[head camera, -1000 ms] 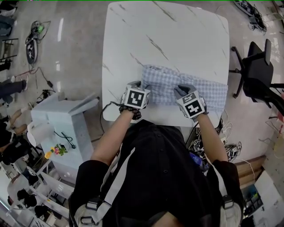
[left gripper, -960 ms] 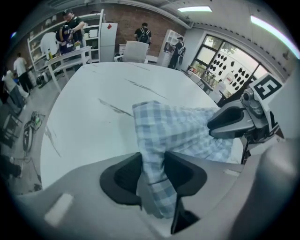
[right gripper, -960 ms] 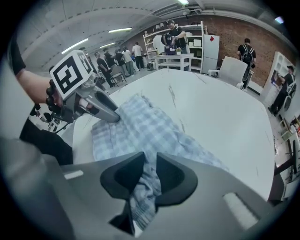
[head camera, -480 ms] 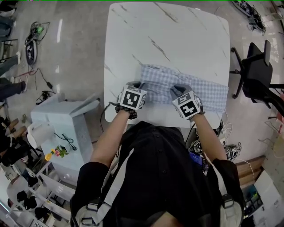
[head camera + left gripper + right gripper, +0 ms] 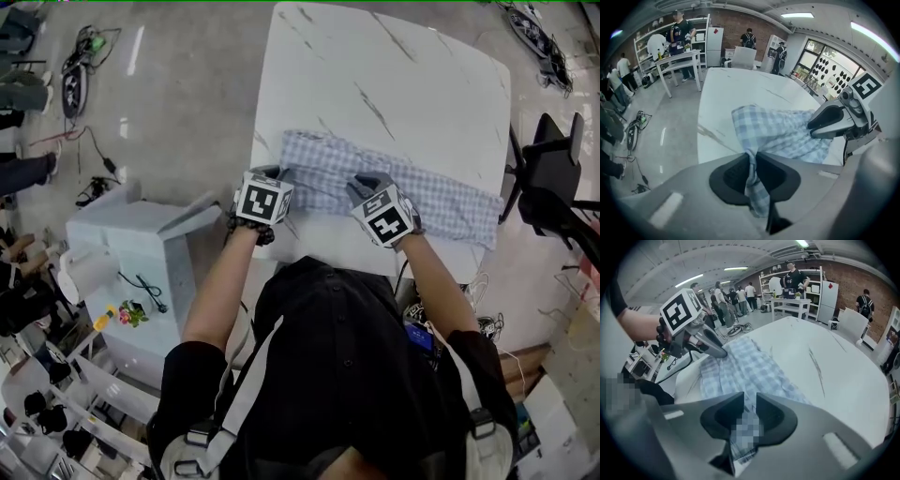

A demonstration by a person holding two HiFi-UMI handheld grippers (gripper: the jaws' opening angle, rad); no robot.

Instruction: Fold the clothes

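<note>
Left gripper point(image 5: 751, 161) and right gripper point(image 5: 750, 401) fingers point(image 5: 772, 416) each pinch the checked garment point(image 5: 431, 192).

My table point(image 5: 394, 75) stands at 12 o'clock. The cloth point(image 5: 441, 192) lies across its near part, running from 11 to 2 o'clock. My left gripper point(image 5: 269, 176) is at the cloth's left end, by the table's near-left corner, with the cloth's edge pinched between its 2 jaws. My right gripper point(image 5: 364, 186) is to its right, at 1 o'clock, with the near edge between its jaws too. On the floor, a cabinet point(image 5: 131, 244) stands at 9 o'clock, cables point(image 5: 80, 75) lie at 10 o'clock behind it, and a chair point(image 5: 553, 169) stands at 3 o'clock beyond the table.
</note>
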